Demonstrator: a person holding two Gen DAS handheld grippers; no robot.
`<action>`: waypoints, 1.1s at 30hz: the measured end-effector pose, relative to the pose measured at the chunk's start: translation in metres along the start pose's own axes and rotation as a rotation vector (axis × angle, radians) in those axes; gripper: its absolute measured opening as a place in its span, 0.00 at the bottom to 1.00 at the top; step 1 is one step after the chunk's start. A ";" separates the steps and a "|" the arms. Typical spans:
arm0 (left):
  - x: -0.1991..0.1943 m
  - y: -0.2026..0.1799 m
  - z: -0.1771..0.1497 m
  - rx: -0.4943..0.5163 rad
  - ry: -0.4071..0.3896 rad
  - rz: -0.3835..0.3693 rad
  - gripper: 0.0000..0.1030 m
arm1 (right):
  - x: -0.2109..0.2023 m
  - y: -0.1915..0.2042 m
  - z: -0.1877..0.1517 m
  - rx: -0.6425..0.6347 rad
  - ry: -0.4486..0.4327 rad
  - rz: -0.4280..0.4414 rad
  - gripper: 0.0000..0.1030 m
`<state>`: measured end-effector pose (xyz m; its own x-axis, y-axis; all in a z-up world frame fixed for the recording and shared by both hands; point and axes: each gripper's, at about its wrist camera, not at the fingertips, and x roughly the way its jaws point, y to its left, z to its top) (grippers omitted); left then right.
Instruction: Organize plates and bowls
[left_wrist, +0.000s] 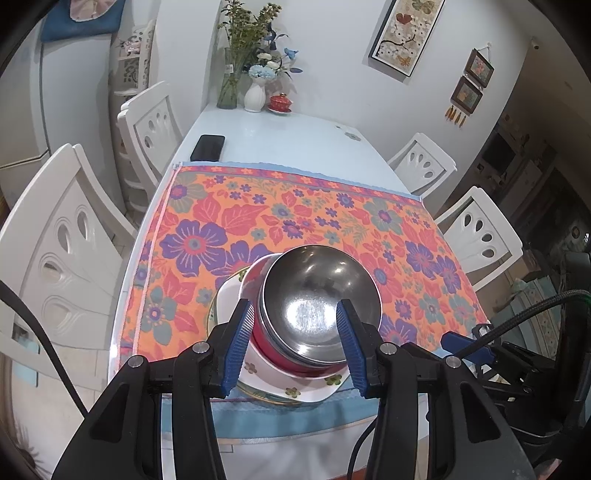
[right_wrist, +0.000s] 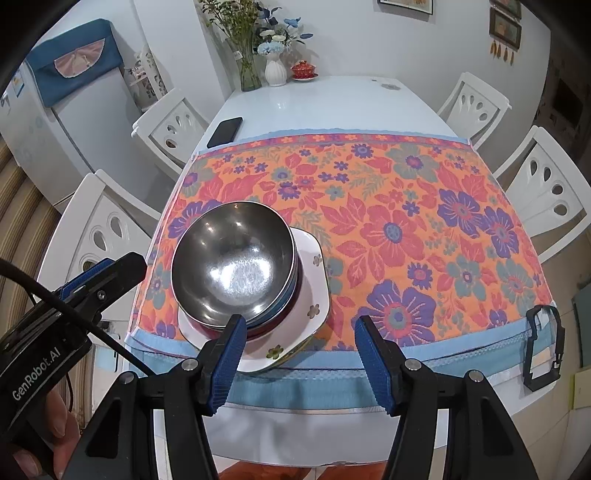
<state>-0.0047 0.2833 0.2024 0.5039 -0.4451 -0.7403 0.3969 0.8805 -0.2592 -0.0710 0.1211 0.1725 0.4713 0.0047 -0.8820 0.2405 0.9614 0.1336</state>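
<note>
A stack stands near the front edge of the floral cloth (left_wrist: 295, 206): a steel bowl (left_wrist: 317, 295) on top, nested in more bowls, with a red bowl (left_wrist: 269, 347) lowest, on a white flowered plate (left_wrist: 266, 380). My left gripper (left_wrist: 295, 325) is open above the stack, fingers either side of the bowls, not touching. In the right wrist view the steel bowl (right_wrist: 232, 262) and plate (right_wrist: 314, 295) lie front left. My right gripper (right_wrist: 299, 343) is open and empty, just right of the stack, above the cloth's front edge.
A black phone (left_wrist: 208, 147) lies beyond the cloth at the left. A glass vase (left_wrist: 231, 79), a white vase (left_wrist: 255, 96) and a red lidded cup (left_wrist: 280, 101) stand at the table's far end. White chairs (left_wrist: 66, 258) flank both sides. A black clip (right_wrist: 543, 347) sits at the front right.
</note>
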 end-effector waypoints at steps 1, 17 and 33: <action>0.000 0.000 0.000 -0.001 0.001 0.000 0.43 | 0.000 0.000 0.000 0.001 0.002 0.002 0.57; 0.000 0.003 -0.001 -0.013 0.004 0.000 0.46 | 0.001 0.000 -0.001 0.004 0.011 0.001 0.57; -0.001 0.021 0.009 -0.041 -0.014 0.057 0.63 | 0.008 -0.001 0.003 0.003 0.039 0.009 0.57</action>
<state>0.0097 0.3008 0.2030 0.5354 -0.3961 -0.7459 0.3357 0.9102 -0.2425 -0.0649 0.1190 0.1662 0.4397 0.0237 -0.8978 0.2391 0.9605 0.1425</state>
